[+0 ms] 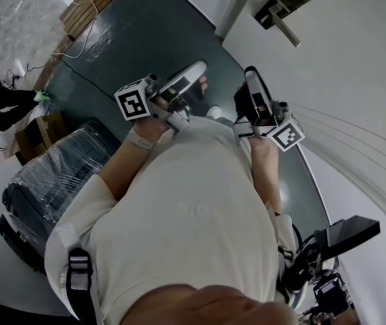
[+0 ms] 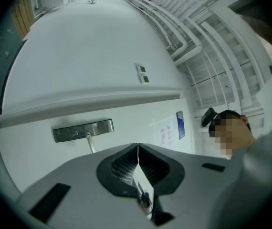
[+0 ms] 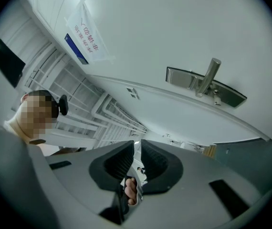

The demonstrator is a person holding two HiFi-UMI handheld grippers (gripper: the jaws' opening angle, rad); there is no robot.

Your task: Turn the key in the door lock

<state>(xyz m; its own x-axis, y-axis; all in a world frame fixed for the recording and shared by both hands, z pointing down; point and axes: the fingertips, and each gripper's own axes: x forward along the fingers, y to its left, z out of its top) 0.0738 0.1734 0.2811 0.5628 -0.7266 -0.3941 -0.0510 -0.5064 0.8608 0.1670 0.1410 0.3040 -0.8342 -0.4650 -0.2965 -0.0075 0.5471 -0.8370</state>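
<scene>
Well, nothing of the job is done yet: you're holding both tools up at your chest, well short of the door (image 2: 126,112).

Start on your left. The left gripper (image 2: 137,149) is clenched, its pads meeting in a thin seam, and nothing is pinched between them. Ahead of it and a little to its left sits the lock (image 2: 83,130), with the handle (image 2: 90,142) poking out below the plate. Off to its right a notice (image 2: 164,132) is taped on the door.

Now your right side. The right gripper (image 3: 137,149) is squeezed to a hairline gap and carries nothing. The lock is up ahead of it, off to its right.

I can't pick out a key in any view, not in the jaws and not clearly at the plate. So all of it is left, as I judge it: reach in, get on the key, turn it.

Only the head view shows how far back you stand, plus the wrapped suitcase (image 1: 51,175) down at your left. Only the gripper views show the jaws and the notice.
</scene>
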